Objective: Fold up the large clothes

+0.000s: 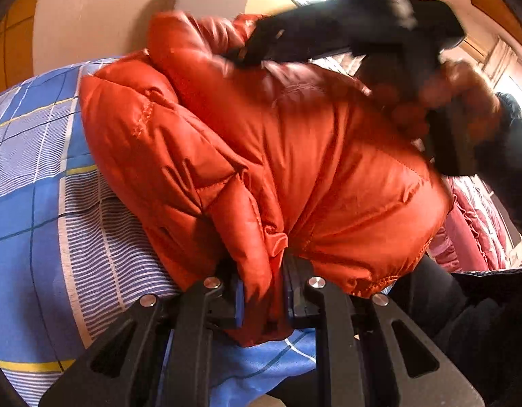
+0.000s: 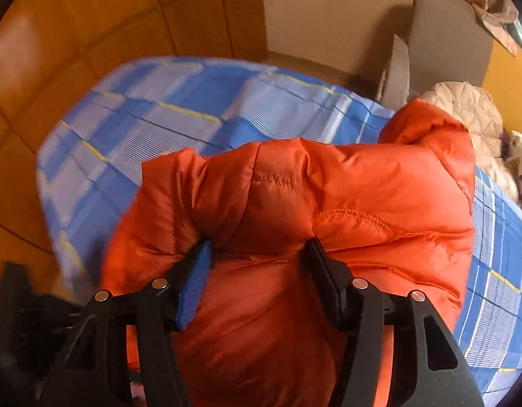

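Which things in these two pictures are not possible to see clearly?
- Left wrist view: right gripper is motion-blurred; its jaws are unreadable.
- Left wrist view: the folded orange jacket hides its underside.
- Right wrist view: whether the right gripper pinches fabric is unclear.
- Cream garment is cut off by the edge.

Bunched orange puffer jacket [image 1: 295, 156] on bed

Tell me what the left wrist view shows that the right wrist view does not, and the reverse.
Only the left wrist view shows the left gripper clamped on a fold of the orange jacket, a blurred hand holding the other tool, and pink bedding.

Only the right wrist view shows the right gripper, its fingers pressed into the jacket's padding, a cream quilted garment and the wood floor.

Both show the jacket, the blue plaid sheet and the cardboard box.
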`<state>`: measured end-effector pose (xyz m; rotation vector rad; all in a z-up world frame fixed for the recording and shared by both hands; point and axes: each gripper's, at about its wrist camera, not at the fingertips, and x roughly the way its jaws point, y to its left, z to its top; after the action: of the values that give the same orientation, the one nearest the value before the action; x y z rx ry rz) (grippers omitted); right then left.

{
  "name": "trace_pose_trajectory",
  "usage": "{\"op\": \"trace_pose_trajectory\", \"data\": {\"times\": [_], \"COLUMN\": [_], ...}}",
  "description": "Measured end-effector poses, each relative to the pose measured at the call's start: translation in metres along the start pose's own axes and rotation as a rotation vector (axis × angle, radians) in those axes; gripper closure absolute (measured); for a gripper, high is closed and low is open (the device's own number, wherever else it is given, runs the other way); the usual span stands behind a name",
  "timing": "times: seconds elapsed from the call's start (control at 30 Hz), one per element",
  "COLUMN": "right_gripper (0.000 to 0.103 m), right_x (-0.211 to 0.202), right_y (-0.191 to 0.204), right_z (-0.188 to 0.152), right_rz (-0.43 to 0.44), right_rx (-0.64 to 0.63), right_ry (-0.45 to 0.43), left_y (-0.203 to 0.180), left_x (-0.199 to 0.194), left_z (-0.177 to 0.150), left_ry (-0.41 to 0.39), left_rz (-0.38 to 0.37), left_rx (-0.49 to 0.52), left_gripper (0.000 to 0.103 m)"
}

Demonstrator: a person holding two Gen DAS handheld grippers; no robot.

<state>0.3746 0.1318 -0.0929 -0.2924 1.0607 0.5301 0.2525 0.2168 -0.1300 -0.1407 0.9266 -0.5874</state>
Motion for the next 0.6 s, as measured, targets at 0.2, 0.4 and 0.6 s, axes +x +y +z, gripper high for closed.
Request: {"op": "trace_pose_trajectory", "data": {"times": [0.2,0.4,0.6], "right_gripper": [0.01,0.003,0.003], "right_x": [-0.074,-0.084,-0.028], "right_y": [-0.049,-0.142,-0.169], "right_z": [-0.049,-0.164,-0.203], "right_rz": [0.204,0.282,0.672], "right_rx": [0.223,0.53,0.751], "right_ry": [-0.186,-0.217,-0.177], "left_y": [0.001,0.008,0.016], "left_x": [-0.003,-0.006,-0.005], "left_z": [-0.004,-0.01,-0.019], "left_ry": [-0.018,-0.045,-0.08], "left_rz": [-0.004,-0.037,-0.074], "left_rx": [-0.025,-0.069,-0.14], "left_gripper": [0.087,0.086,0.086]}}
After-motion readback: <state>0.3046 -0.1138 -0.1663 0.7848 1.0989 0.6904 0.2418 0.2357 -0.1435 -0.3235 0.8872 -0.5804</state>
